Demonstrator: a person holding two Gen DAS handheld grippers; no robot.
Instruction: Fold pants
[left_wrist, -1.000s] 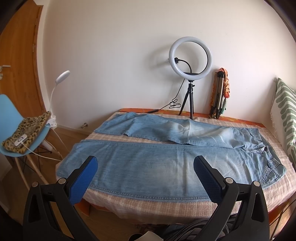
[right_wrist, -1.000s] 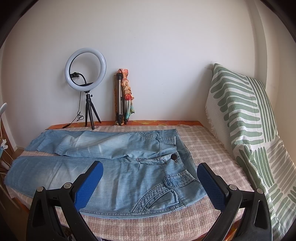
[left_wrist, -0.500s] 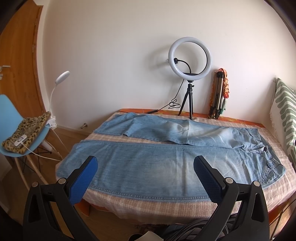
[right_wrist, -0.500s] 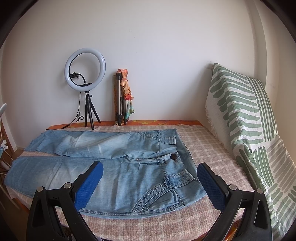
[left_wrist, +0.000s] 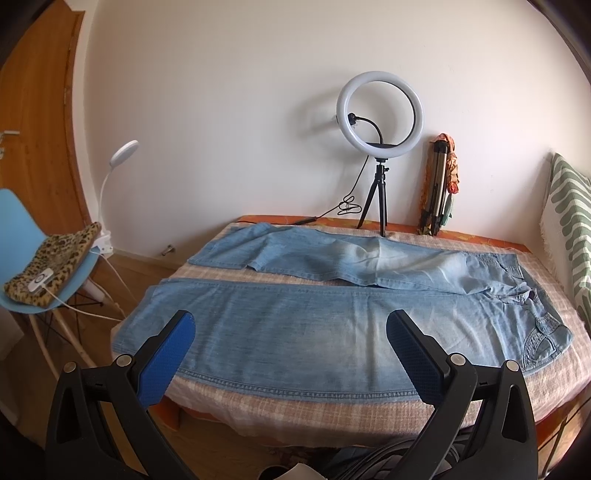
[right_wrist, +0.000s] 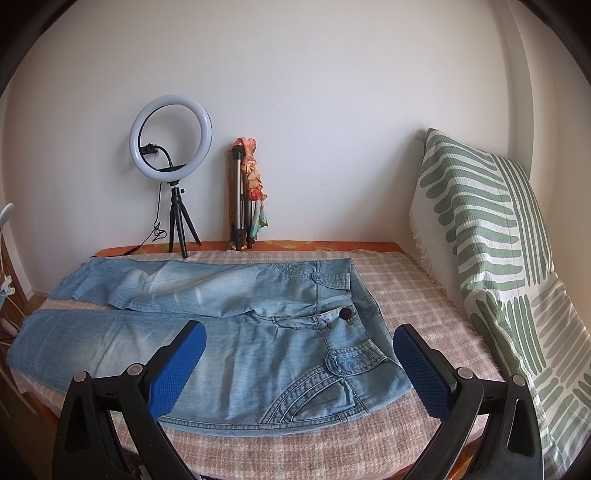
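Both hand-held grippers, left (left_wrist: 290, 334) and right (right_wrist: 299, 343), gaping, empty; pants (left_wrist: 295, 321) flat on bed (right_wrist: 424, 295); ring light (left_wrist: 380, 114), tripod (left_wrist: 437, 192) far side.

**Cut off and out of sight**

The left claw (left_wrist: 290, 332) and right claw (right_wrist: 299, 341) run off the bottom edge, their handles unseen. The blue chair (left_wrist: 22, 236) is cropped at the left edge. The striped cushion (left_wrist: 570, 229) is cut off in the left wrist view.
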